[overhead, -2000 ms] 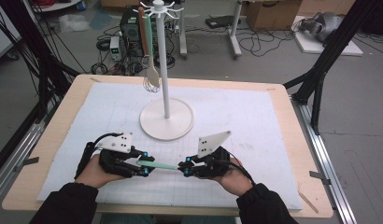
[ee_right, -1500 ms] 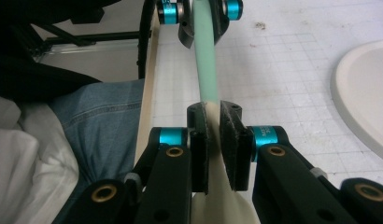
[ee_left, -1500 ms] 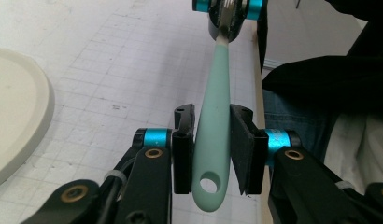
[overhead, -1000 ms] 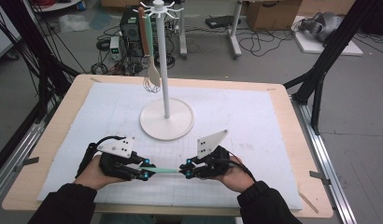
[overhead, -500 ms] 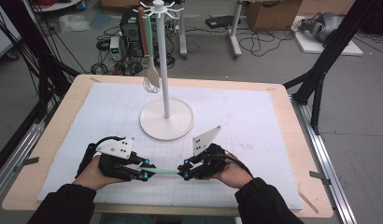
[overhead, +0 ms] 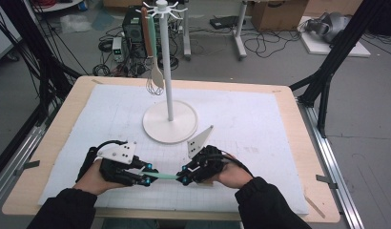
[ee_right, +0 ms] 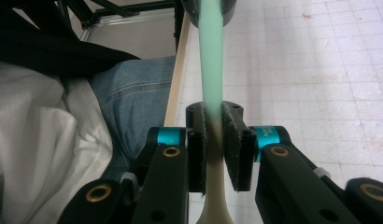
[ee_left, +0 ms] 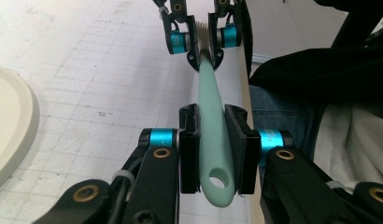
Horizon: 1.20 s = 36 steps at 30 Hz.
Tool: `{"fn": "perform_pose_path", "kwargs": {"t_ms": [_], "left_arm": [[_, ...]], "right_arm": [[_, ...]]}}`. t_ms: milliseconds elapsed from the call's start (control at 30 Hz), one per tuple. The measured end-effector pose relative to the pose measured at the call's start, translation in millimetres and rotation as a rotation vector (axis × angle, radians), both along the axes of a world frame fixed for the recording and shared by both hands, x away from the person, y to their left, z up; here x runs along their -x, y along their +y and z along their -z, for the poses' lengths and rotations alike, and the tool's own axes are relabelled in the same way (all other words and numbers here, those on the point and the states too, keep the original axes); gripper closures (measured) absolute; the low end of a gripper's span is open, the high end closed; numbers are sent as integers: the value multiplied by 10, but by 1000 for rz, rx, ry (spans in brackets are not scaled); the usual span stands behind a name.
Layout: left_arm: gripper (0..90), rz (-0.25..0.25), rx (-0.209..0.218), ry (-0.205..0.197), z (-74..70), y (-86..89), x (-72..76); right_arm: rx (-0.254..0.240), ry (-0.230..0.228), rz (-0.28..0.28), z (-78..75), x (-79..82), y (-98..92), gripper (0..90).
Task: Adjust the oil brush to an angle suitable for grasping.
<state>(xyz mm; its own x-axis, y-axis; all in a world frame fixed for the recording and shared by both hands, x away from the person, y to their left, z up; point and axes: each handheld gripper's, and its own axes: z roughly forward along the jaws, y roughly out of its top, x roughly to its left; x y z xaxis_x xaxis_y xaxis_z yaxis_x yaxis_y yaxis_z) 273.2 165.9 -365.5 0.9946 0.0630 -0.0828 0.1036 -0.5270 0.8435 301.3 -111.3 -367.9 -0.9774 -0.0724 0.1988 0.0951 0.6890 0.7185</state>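
The mint-green utensil [overhead: 164,176] lies level just above the near edge of the tabletop [overhead: 279,119], its long axis running straight from one hand to the other, so neither hand is nearer: each has an end. In the left gripper view the handle end, a flattened paddle with a round hanging hole [ee_left: 218,178], sits squarely between the jaws of the left gripper [overhead: 147,180], which are narrowed onto it and pressing its flanks. In the right gripper view the jaws of the right gripper [overhead: 184,176] have just been closing on the stretch where the green sleeve gives way to a cream-coloured neck [ee_right: 213,186]; one pad clearly bears on it, the other looks to stand just off. What head the utensil carries I cannot tell, as it runs out of frame. The surface is smooth and matt, likely silicone, and could slip if twisted. Beyond the hands, well apart on the white gridded mat [overhead: 251,124], stands the white rack [overhead: 166,71] on its round base, a spoon [overhead: 154,57] and whisk [overhead: 150,86] hanging from its hooks, so the hole-bearing end probably goes there.
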Motion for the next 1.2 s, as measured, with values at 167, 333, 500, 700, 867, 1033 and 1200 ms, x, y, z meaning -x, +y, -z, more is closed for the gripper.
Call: {"fn": "perform_pose_path", "kwargs": {"t_ms": [167,333,500,700,867,1033,1200], "left_arm": [[728,-64,45,36,-26,32,-43],[688,-105,61,41,-69,60,-77],[732,-112,69,46,-84,78,-92],[805,-90,50,46,-76,64,-94],[829,-59,44,32,-73,48,-70],[832,-58,39,19,-85,52,-53],[832,-55,23,1,-96,40,-51]], "right_arm": [[-28,-73,44,-31,51,-22,817],[-41,-139,78,-51,92,-38,818],[-57,-188,100,-75,114,-55,818],[-40,-231,96,-79,133,-48,838],[-19,-239,81,-68,139,-31,835],[3,-242,75,-73,136,1,823],[35,-237,58,-109,126,73,767]]}}
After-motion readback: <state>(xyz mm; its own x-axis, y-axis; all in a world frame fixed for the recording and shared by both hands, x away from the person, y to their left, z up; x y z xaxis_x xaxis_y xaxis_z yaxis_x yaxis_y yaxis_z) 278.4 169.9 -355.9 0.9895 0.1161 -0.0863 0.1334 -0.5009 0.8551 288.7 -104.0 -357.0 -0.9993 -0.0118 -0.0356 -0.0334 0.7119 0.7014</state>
